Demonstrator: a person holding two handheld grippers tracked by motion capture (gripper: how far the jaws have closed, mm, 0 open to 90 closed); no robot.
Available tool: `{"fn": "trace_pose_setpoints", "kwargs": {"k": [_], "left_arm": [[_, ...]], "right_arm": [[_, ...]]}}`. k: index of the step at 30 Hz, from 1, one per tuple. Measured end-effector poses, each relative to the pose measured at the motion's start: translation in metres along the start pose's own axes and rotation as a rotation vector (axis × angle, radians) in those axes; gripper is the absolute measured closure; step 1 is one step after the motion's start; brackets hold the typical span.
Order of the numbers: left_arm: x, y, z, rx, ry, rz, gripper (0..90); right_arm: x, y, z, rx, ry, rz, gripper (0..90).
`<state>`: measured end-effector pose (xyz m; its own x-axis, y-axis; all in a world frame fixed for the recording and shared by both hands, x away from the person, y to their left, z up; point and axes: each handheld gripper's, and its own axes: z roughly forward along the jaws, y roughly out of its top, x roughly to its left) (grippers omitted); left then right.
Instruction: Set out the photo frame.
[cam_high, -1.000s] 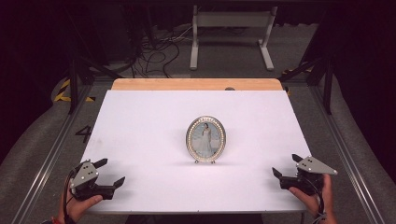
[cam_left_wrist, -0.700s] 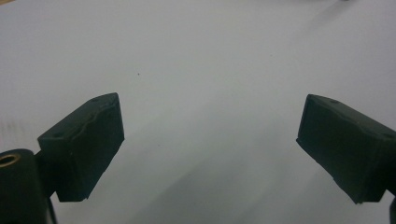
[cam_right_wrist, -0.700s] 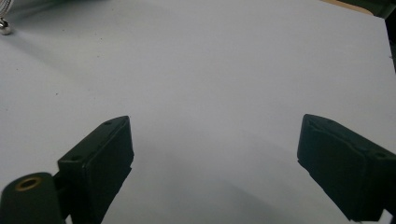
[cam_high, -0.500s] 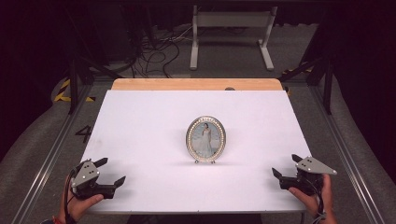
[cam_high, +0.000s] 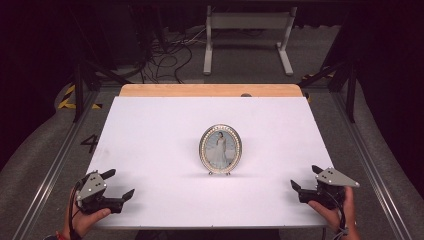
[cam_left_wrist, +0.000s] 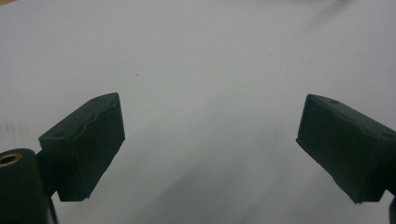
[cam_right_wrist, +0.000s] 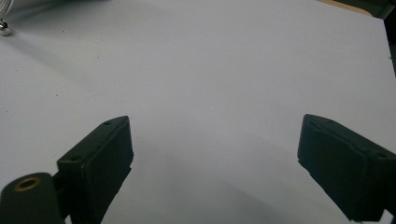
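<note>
A white sheet (cam_high: 150, 140) covers the desk (cam_high: 210, 90), leaving a bare wooden strip along the far edge. Beyond that edge, cables (cam_high: 167, 52) and a grey metal stand (cam_high: 247, 35) lie on the floor (cam_high: 240, 75).

High cam overhead, tong cams close, table (cam_high: 160, 130) shared

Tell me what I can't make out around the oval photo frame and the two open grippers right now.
- Oval photo frame: its back and stand are hidden behind its front in the high view; the photo's detail is too small.
- Right gripper view: the top-left edge cuts the frame down to one small foot.
- Left gripper and right gripper: the hands partly cover their bodies.
</note>
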<state>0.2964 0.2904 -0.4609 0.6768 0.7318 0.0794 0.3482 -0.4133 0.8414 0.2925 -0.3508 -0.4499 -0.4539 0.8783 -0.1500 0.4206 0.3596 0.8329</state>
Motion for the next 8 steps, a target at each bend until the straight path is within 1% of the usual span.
{"fn": "trace_pose_setpoints", "kwargs": {"k": [3, 8], "left_arm": [[-0.0008, 0.0008, 0.0002, 0.002, 0.007, 0.002, 7.8], [-0.0008, 0.0020, 0.0014, 0.001, 0.006, 0.003, 7.8]], "right_arm": [[0.0007, 0.0001, 0.0000, 0.000, 0.003, -0.004, 10.7], [0.0008, 0.0002, -0.0012, -0.007, 0.005, -0.005, 10.7]]}}
